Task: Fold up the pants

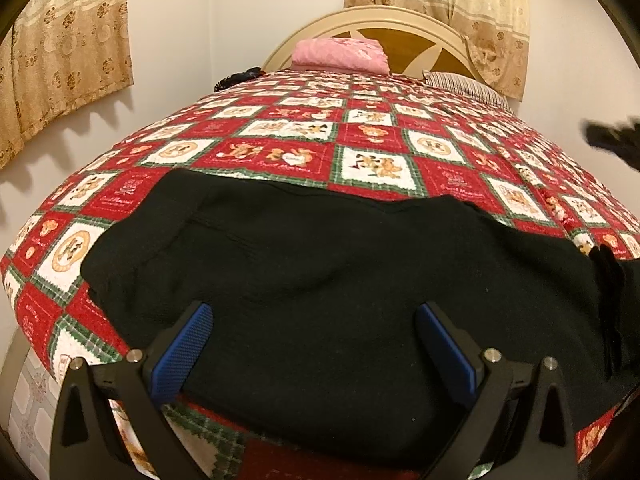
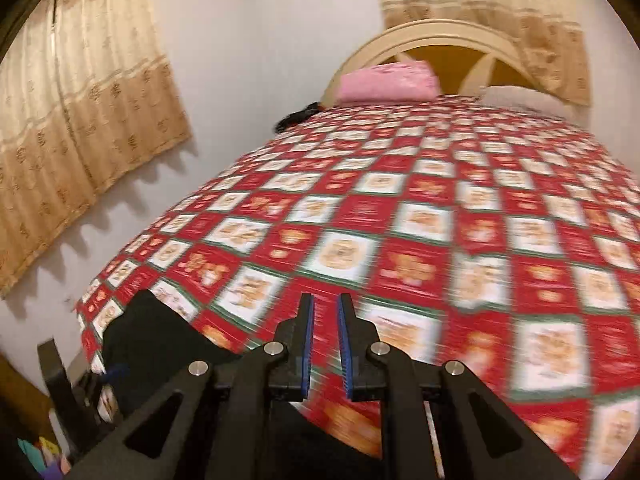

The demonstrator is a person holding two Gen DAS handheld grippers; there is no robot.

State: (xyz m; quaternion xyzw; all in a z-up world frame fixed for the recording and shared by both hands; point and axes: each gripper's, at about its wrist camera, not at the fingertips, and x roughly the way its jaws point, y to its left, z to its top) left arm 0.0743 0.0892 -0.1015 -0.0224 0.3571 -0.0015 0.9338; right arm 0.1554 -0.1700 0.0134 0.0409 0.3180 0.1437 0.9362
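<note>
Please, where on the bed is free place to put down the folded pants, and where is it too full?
Free: the wide middle of the quilt, between the black pants at the near edge and the pink folded cloth by the headboard. Crowded: the near edge under the pants, and the head end with the pink cloth, a striped pillow and a dark item.

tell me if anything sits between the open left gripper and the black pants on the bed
Nothing visible does. The left gripper hangs open right over the black pants, its blue pads on either side of bare cloth. The pink folded cloth lies far off by the headboard, clear of the quilt beyond the pants.
</note>
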